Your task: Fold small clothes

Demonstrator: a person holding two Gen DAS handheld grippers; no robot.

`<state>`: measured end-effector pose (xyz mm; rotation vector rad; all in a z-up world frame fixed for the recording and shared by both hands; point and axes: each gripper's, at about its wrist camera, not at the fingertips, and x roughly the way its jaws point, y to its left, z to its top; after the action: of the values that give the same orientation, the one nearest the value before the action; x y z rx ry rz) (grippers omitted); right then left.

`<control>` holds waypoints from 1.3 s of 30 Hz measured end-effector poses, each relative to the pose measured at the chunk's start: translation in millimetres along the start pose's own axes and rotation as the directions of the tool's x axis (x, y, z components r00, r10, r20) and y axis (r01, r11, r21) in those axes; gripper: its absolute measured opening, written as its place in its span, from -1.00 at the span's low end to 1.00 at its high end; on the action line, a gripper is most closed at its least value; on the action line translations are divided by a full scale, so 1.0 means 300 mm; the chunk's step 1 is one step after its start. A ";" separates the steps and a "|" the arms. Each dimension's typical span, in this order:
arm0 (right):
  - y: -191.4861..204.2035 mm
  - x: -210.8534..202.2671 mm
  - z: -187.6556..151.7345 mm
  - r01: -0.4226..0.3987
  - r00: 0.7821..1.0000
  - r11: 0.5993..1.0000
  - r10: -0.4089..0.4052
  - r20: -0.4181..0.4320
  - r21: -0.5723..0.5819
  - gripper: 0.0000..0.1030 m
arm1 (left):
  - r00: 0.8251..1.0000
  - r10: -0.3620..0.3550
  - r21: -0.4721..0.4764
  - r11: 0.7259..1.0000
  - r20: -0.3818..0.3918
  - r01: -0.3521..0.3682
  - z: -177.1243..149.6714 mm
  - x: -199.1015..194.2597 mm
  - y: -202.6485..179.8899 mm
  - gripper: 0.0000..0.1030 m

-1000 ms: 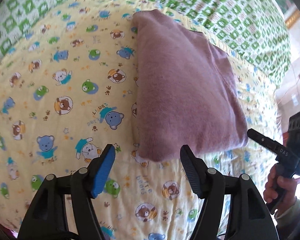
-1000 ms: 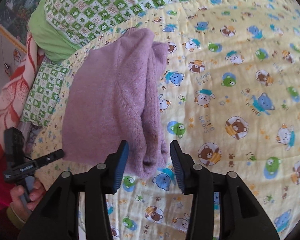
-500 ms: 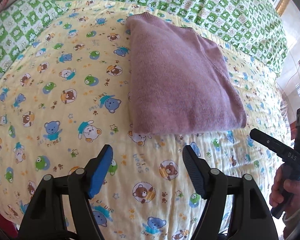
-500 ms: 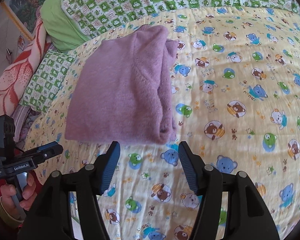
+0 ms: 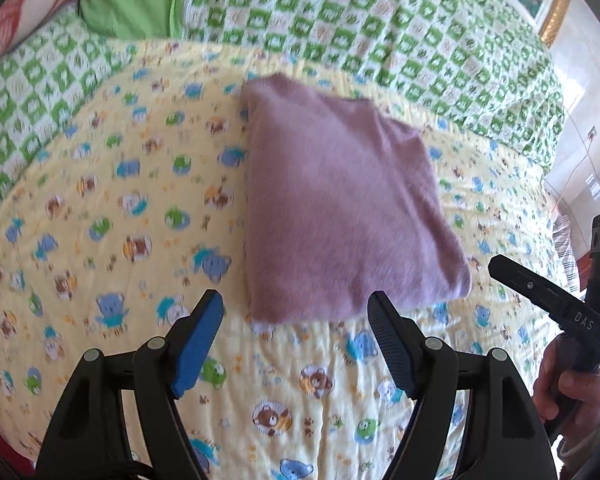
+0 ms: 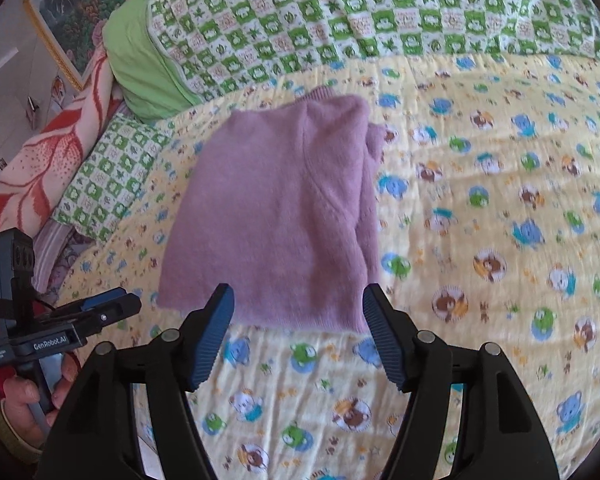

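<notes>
In the left wrist view, the sweater (image 5: 340, 216) was seen folded flat on the bed (image 5: 100, 208), on its bear-print sheet. The left tool (image 5: 296, 320) was held released, just short of the sweater's near edge, touching nothing. The right tool (image 5: 540, 292) was seen beside the sweater's right corner.

In the right wrist view, the right tool (image 6: 298, 316) was spread wide before the sweater (image 6: 276, 216), gripping nothing. The left tool (image 6: 112, 306) was seen left of the sweater.

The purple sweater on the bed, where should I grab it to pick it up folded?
Grip the purple sweater at its near hem edge, coming in low from the near side with the open right gripper. That edge faces the fingers, and its stacked layers on the right could probably be pinched together.
</notes>
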<state>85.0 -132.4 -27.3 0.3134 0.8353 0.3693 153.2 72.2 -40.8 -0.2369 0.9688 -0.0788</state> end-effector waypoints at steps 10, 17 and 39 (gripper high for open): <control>0.064 -0.002 -0.063 0.032 0.999 0.994 -0.034 -0.015 -0.101 0.69 | 0.988 0.142 0.091 0.985 0.055 -0.146 -0.079 -0.016 -0.048 0.59; 0.051 -0.001 -0.151 0.076 0.997 0.991 -0.077 -0.009 -0.112 0.77 | 0.967 0.243 0.106 0.962 0.075 -0.250 -0.162 -0.003 -0.037 0.59; 0.141 -0.071 -0.222 0.131 0.987 0.963 -0.105 0.120 -0.236 0.99 | 0.945 0.289 0.102 0.946 0.153 -0.306 -0.237 -0.094 -0.031 0.62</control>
<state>12.8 -95.5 -38.1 0.0531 0.6921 0.3368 79.1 56.4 -54.3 0.0222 0.8501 0.1532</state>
